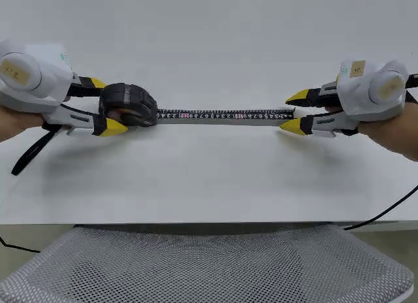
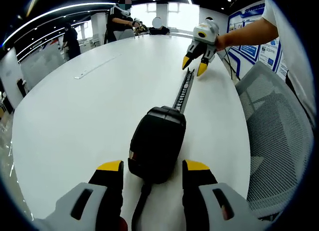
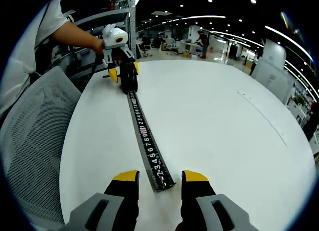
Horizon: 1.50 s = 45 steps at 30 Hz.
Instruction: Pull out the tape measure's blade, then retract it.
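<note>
The left fingers (image 2: 110, 167) clamp the tape measure (image 2: 157, 141); the right fingers (image 3: 125, 177) flank its blade (image 3: 147, 141), apart.

The tape measure's case (image 1: 128, 104) looks like black plastic or rubber, matt with a slight sheen on its ribbed rim. The blade (image 1: 222, 113) is dark, smooth and faintly glossy, with pale printed numerals. The tabletop (image 1: 209, 179) is white, smooth and matt. The left tool (image 1: 108, 106) and the right tool (image 1: 292, 111) have smooth white plastic housings, grey jaws and yellow tips. The chair (image 1: 209, 264) is grey woven mesh.
</note>
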Motion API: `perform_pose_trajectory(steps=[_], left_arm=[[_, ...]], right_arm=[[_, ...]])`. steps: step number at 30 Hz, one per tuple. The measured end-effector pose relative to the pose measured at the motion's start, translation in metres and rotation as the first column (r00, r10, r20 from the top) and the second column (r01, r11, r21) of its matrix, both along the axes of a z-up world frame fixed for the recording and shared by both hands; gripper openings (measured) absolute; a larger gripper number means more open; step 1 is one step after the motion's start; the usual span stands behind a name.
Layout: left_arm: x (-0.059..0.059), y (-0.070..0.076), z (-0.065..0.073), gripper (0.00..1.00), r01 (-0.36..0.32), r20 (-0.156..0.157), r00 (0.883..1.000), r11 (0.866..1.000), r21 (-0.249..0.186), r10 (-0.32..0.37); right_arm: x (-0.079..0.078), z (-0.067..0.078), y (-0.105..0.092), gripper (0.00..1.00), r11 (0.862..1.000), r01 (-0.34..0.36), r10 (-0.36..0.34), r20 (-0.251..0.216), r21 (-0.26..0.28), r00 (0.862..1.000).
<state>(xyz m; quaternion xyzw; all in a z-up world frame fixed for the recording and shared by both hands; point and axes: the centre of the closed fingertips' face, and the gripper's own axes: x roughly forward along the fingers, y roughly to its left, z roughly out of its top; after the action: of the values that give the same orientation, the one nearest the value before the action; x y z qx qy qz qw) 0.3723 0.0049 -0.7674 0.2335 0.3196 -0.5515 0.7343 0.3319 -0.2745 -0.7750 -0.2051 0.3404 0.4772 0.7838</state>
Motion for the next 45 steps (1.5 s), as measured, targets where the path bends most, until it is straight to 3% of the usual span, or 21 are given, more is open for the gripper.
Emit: perform_pose_trajectory(steps=[2, 5, 7, 9, 12, 14, 17, 20, 22, 33, 41, 45], left_arm=[[-0.001, 0.002, 0.002, 0.44, -0.03, 0.002, 1.0, 1.0, -0.011, 0.03], [-0.001, 0.004, 0.005, 0.47, -0.089, -0.024, 0.996, 0.995, -0.048, 0.088], [0.001, 0.008, 0.006, 0.49, -0.104, -0.003, 0.995, 0.994, -0.036, 0.104], [0.0, 0.008, 0.011, 0.5, -0.136, -0.013, 0.991, 0.989, -0.064, 0.135], [-0.002, 0.011, 0.014, 0.52, -0.167, 0.002, 0.986, 0.983, -0.075, 0.168], [-0.001, 0.013, 0.019, 0.56, -0.202, 0.021, 0.979, 0.975, -0.095, 0.205], [-0.003, 0.017, 0.024, 0.57, -0.245, 0.022, 0.968, 0.963, -0.114, 0.249], [-0.009, 0.018, 0.03, 0.6, -0.273, 0.023, 0.96, 0.952, -0.137, 0.279], [-0.011, 0.022, 0.031, 0.64, -0.312, 0.037, 0.947, 0.94, -0.139, 0.32], [-0.038, 0.028, 0.026, 0.69, -0.371, 0.008, 0.926, 0.916, -0.154, 0.377], [-0.049, 0.031, 0.032, 0.73, -0.411, 0.033, 0.905, 0.893, -0.182, 0.423], [-0.053, 0.032, 0.032, 0.73, -0.413, 0.045, 0.903, 0.893, -0.179, 0.426]], right_arm=[[0.0, 0.002, 0.001, 0.34, 1.0, 0.023, -0.023, -0.002, 0.02, 1.0], [-0.002, 0.004, 0.004, 0.4, 0.997, 0.063, -0.062, -0.027, 0.055, 0.998], [-0.003, 0.005, 0.004, 0.41, 0.997, 0.063, -0.062, -0.017, 0.05, 0.998], [-0.003, 0.009, 0.005, 0.46, 0.993, 0.096, -0.094, -0.021, 0.069, 0.995], [-0.004, 0.012, 0.006, 0.52, 0.99, 0.115, -0.114, -0.016, 0.078, 0.993], [-0.006, 0.014, 0.008, 0.55, 0.991, 0.116, -0.116, -0.003, 0.071, 0.993], [-0.008, 0.022, 0.011, 0.59, 0.986, 0.137, -0.137, -0.005, 0.096, 0.991], [-0.01, 0.022, 0.01, 0.63, 0.985, 0.147, -0.148, 0.001, 0.085, 0.989], [-0.012, 0.023, 0.009, 0.65, 0.983, 0.163, -0.164, 0.006, 0.081, 0.986], [-0.029, 0.026, 0.006, 0.73, 0.969, 0.229, -0.231, 0.011, 0.096, 0.973], [-0.036, 0.033, 0.01, 0.76, 0.957, 0.262, -0.27, 0.052, 0.121, 0.962], [-0.041, 0.032, 0.011, 0.77, 0.952, 0.276, -0.285, 0.055, 0.129, 0.957]])
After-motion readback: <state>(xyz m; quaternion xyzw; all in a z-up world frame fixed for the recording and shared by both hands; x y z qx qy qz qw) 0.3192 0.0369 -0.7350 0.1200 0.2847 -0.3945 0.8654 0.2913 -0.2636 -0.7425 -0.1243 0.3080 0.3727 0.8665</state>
